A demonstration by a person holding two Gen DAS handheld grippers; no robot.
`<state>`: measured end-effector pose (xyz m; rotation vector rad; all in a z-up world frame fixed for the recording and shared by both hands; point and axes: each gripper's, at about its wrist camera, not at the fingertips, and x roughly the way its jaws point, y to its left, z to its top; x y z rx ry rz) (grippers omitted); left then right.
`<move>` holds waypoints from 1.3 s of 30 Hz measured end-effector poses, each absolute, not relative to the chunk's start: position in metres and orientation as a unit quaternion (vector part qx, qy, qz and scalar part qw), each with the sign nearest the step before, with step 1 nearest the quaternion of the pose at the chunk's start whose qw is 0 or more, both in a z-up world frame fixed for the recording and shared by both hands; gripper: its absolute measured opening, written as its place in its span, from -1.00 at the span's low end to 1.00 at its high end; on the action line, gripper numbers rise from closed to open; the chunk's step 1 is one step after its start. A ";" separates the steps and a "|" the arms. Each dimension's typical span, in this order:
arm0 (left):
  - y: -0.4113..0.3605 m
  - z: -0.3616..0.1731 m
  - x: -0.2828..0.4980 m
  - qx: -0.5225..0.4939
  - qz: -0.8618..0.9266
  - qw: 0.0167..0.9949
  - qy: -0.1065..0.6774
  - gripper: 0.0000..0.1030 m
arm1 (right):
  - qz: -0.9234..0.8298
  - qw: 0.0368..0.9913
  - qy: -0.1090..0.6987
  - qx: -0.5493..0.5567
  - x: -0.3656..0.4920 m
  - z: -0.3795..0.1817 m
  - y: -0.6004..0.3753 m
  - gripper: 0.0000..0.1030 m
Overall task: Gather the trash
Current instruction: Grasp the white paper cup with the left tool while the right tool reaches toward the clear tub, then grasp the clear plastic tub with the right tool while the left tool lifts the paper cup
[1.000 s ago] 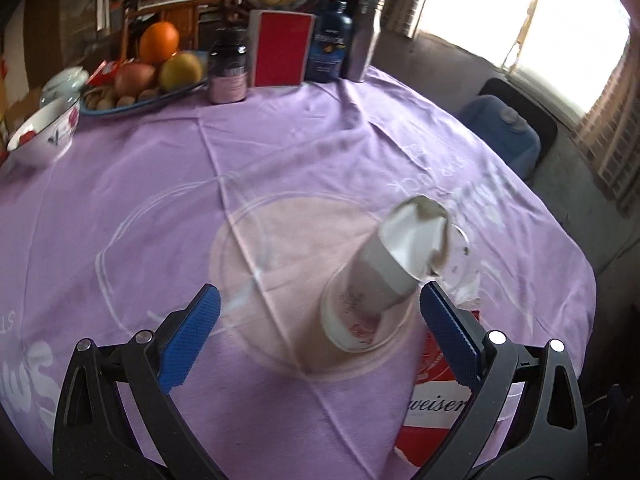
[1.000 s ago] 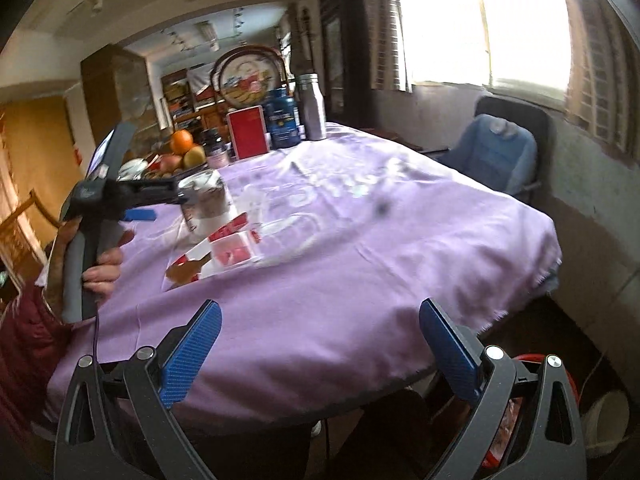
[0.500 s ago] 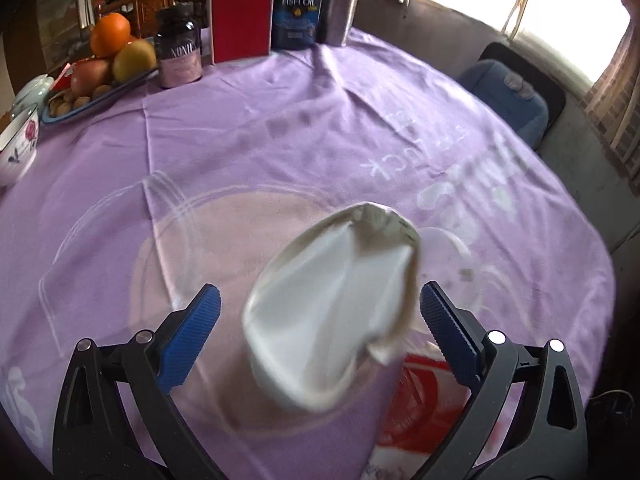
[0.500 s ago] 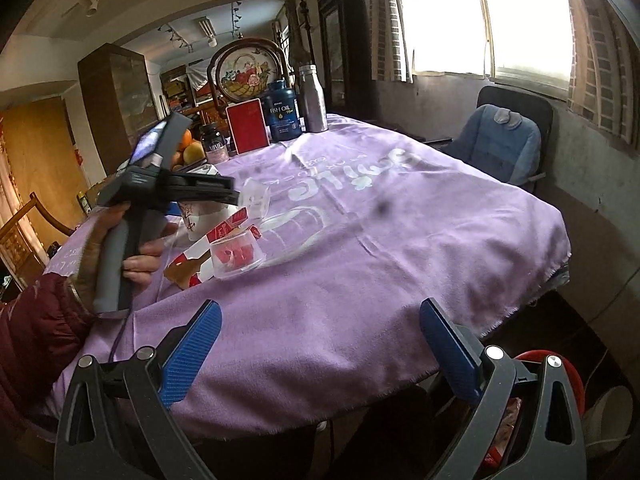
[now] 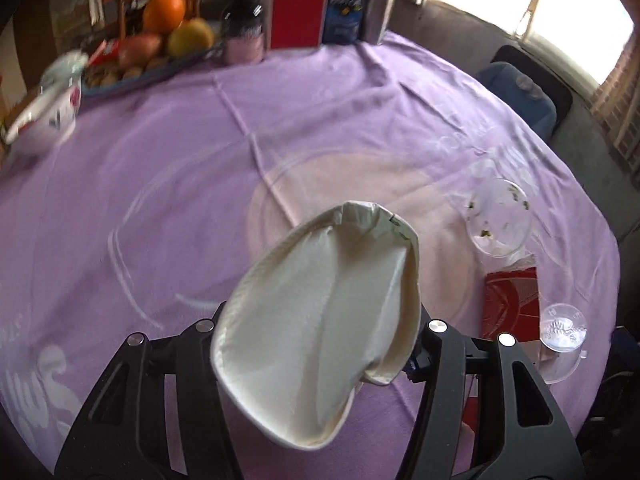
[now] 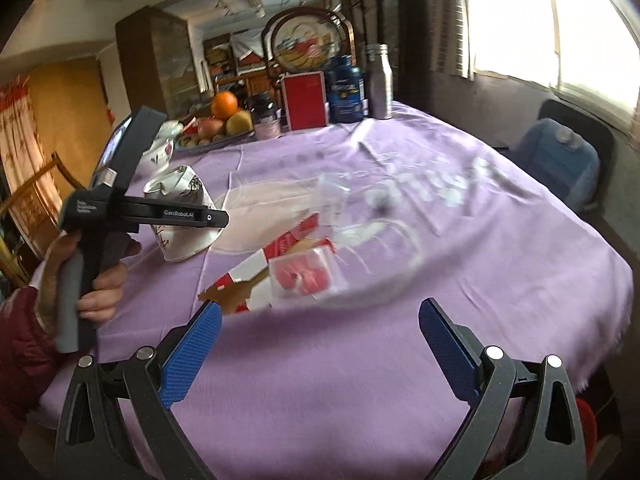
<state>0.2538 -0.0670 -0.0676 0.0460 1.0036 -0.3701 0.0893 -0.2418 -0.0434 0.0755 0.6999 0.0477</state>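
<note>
- We are closing the left gripper (image 5: 320,344) on the crushed paper cup (image 5: 320,320); pads hidden, apparently pinching it.
- We are holding the right gripper (image 6: 320,344) spread wide above the purple tablecloth (image 6: 400,360), nothing between.

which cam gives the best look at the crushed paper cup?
Left wrist: the paper cup fills the centre, its crumpled open mouth facing the lens, between the left gripper as its jaws close on it. Right wrist shows the cup smaller, from the side, partly behind that gripper.
</note>
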 end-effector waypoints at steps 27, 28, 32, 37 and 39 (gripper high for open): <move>-0.074 -0.063 0.245 0.034 -0.189 0.867 0.459 0.10 | 0.006 0.950 0.299 0.091 0.061 -0.029 -0.278 0.04; -0.074 -0.060 0.242 0.034 -0.192 0.870 0.453 0.10 | 0.003 0.951 0.296 0.094 0.058 -0.028 -0.282 0.04; -0.079 -0.041 0.223 0.042 -0.204 0.887 0.411 0.10 | -0.009 0.953 0.285 0.106 0.043 -0.028 -0.296 0.04; -0.090 -0.026 0.200 0.043 -0.238 0.887 0.393 0.10 | -0.028 0.955 0.271 0.120 0.023 -0.026 -0.316 0.04; -0.097 -0.019 0.189 0.044 -0.254 0.887 0.384 0.10 | -0.041 0.955 0.266 0.125 0.013 -0.025 -0.327 0.04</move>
